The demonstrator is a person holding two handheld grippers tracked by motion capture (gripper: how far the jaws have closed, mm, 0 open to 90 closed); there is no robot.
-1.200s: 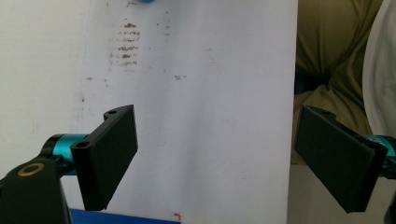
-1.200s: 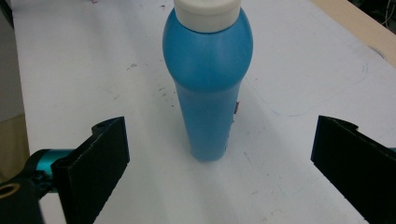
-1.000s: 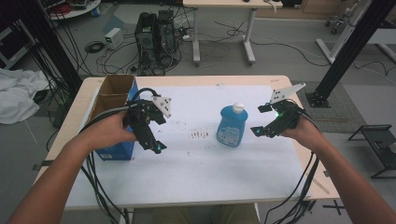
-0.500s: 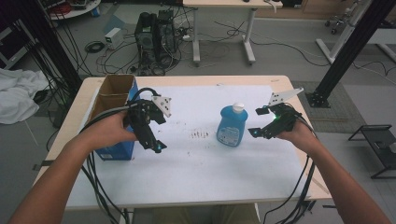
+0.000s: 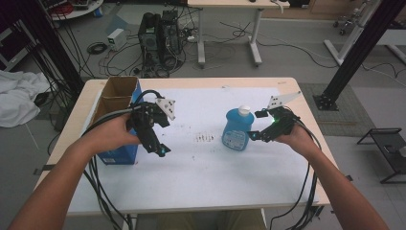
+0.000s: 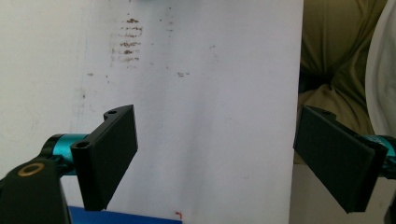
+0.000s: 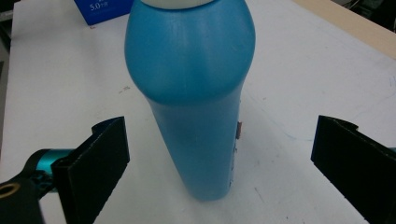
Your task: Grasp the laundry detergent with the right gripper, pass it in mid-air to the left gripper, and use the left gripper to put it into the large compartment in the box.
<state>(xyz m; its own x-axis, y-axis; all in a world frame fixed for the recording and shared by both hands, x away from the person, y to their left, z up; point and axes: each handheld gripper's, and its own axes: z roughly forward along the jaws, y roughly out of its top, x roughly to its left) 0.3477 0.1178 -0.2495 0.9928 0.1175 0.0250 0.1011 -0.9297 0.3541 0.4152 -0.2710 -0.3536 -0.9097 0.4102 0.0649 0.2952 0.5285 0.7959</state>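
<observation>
A blue bottle (image 5: 236, 128) with a white cap stands upright near the middle of the white table (image 5: 210, 172). My right gripper (image 5: 256, 125) is just to its right, open, with the jaws wide apart. In the right gripper view the bottle (image 7: 196, 102) rises straight ahead, slightly beyond the gap between the two jaws, touching neither. My left gripper (image 5: 155, 132) hangs over the left part of the table beside the box, open with nothing in it. The left gripper view looks down between the two wide jaws at the bare white surface (image 6: 210, 93).
An open cardboard box with blue sides (image 5: 115, 120) stands at the table's left edge, close behind the left gripper. Small dark marks (image 5: 205, 138) stain the table centre. Cables trail from both grippers over the front edge. A computer tower and another table stand beyond on the floor.
The right gripper has moved left and slightly down, closing in on the blue bottle. The left gripper has stayed where it was.
</observation>
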